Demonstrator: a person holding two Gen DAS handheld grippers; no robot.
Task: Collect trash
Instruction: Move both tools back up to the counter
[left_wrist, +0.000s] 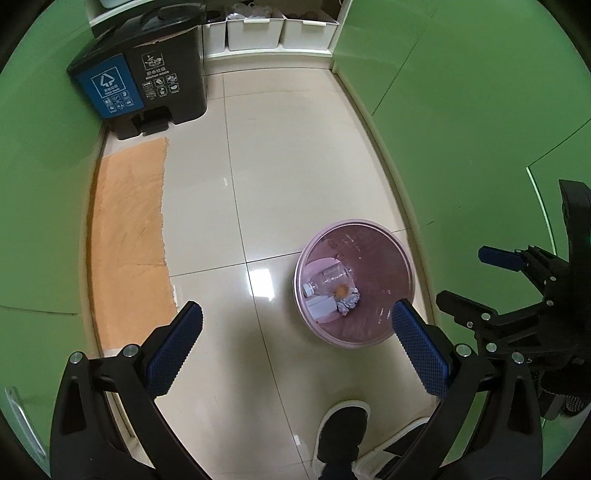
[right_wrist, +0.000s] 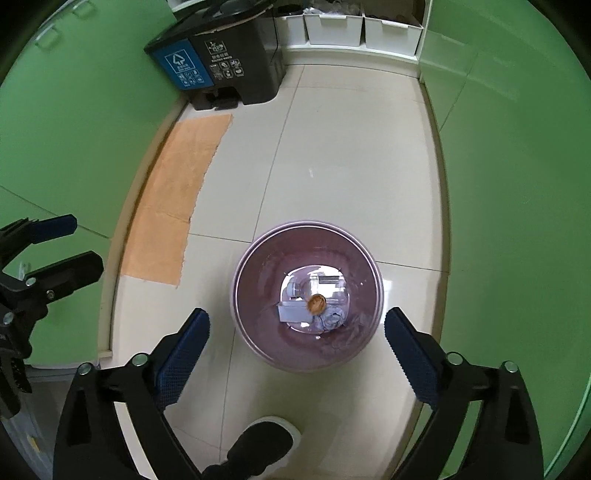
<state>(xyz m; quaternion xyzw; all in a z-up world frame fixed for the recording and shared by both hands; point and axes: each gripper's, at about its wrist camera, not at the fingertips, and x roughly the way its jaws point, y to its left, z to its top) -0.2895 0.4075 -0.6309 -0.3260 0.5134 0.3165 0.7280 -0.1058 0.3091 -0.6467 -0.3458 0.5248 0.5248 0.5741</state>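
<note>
**Right gripper wide open above the pink bin, nothing held**

Right gripper hung almost straight over the pink wastebasket, jaws spread wide, nothing between the pads. Left gripper was also spread open and empty, off to the bin's left over bare tile.

Task's things: the trash sat at the bottom of the wastebasket. Visible there:
- clear plastic bottle lying on its side
- small orange-brown piece, looked like a peel or shell, couldn't tell which
- crumpled paper ball
- flat white card or paper slip beside it

Judgement on step: looked like the drop step was just finished for one item. Open jaws directly over the bin mouth and the orange piece on top of the pile fit that reading.

Outward from the bin: cream tile floor showed no loose litter in either view. Orange mat lay along the left wall. Black two-compartment pedal bin stood at the far end, blue recycling label and a kitchen-waste label. White storage boxes behind it on a low shelf. Green panels on both sides. Person's dark shoe at the bottom edge, near the bin.

Next move, my guess: lift clear of the rim, sweep the view for more litter. If none remains, the collection is likely near done, and the basket may need gripping by its rim, which is thin and calls for a square, centred pinch.
</note>
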